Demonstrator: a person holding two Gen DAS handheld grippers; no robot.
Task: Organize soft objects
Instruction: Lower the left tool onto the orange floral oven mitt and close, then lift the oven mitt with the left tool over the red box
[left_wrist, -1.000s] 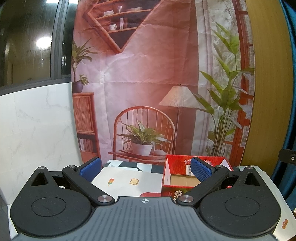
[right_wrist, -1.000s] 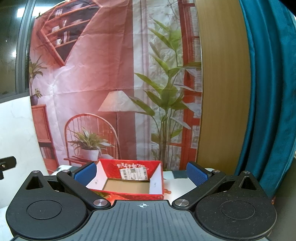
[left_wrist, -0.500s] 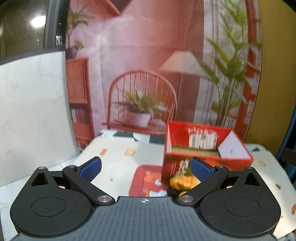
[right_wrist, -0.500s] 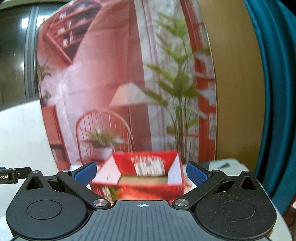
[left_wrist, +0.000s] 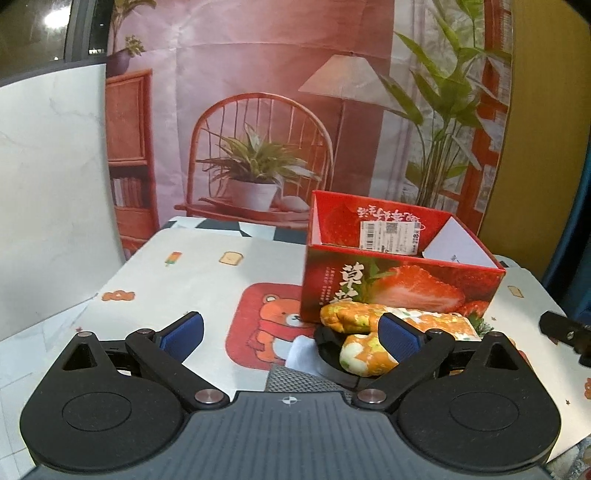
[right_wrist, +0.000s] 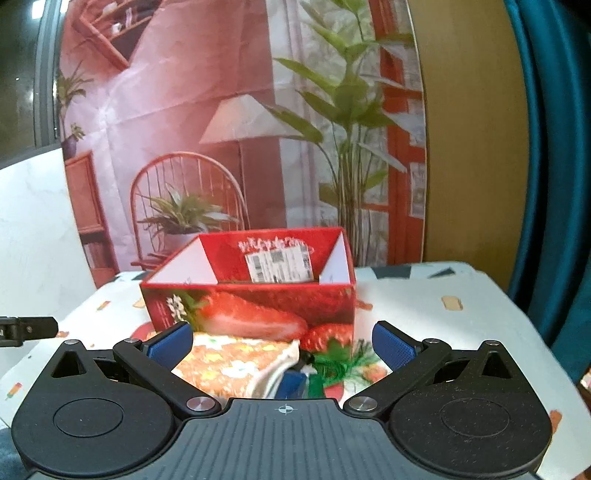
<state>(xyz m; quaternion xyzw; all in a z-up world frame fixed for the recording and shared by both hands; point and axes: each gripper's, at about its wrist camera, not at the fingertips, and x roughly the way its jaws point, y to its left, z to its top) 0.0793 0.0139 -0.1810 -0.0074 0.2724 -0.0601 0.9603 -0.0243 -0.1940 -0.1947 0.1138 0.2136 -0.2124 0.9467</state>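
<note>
Printed backdrop (left_wrist: 258, 110), teal curtain (right_wrist: 546, 184)

1. Hung behind the table (left_wrist: 155, 266): a printed backdrop (left_wrist: 258, 74) of a pink room, with painted chair, lamp and potted plants.
2. Stood at left: a white marble-look panel (left_wrist: 48, 184), beneath a dark window (left_wrist: 33, 33) with reflected lamps.
3. Seen at right: a wooden panel (right_wrist: 469, 147) and a teal curtain (right_wrist: 554, 147).

- The place looks like a staged home corner, not a real room: a wrinkled printed backdrop (left_wrist: 258, 110) shows a chair, a lamp and plants.
- A table with a cartoon tablecloth (left_wrist: 177, 280) stands before it.
- A teal curtain (right_wrist: 546, 166) hangs at the right.
</note>
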